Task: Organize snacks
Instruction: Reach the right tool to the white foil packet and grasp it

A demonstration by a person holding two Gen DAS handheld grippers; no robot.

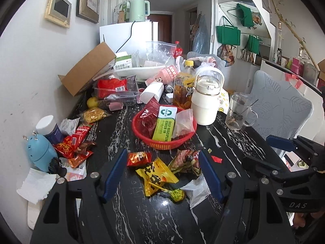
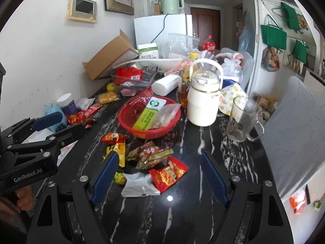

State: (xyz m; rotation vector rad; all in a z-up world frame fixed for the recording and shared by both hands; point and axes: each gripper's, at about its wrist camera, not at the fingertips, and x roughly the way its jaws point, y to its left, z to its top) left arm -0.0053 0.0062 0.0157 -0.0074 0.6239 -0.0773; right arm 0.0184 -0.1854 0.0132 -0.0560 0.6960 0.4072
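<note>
A red basket (image 1: 162, 142) (image 2: 128, 126) sits mid-table holding a green box (image 1: 165, 125) and a few packets. Loose snacks lie in front of it: a yellow packet (image 1: 156, 174), a red packet (image 1: 139, 158), a green-red packet (image 1: 185, 159) (image 2: 151, 155), a white wrapper (image 1: 197, 191) (image 2: 140, 185) and a red-orange packet (image 2: 168, 173). My left gripper (image 1: 162, 174) is open above the yellow packet, holding nothing. My right gripper (image 2: 159, 174) is open over the red-orange packet and white wrapper, holding nothing.
A white jug (image 1: 207, 97) (image 2: 203, 99), a drink bottle (image 1: 183, 85) and a glass mug (image 1: 238, 112) (image 2: 242, 120) stand behind and right of the basket. More red snack packets (image 1: 73, 146), a white-capped jar (image 1: 49, 129), a blue object (image 1: 40, 152) and a cardboard box (image 1: 87, 69) line the left wall.
</note>
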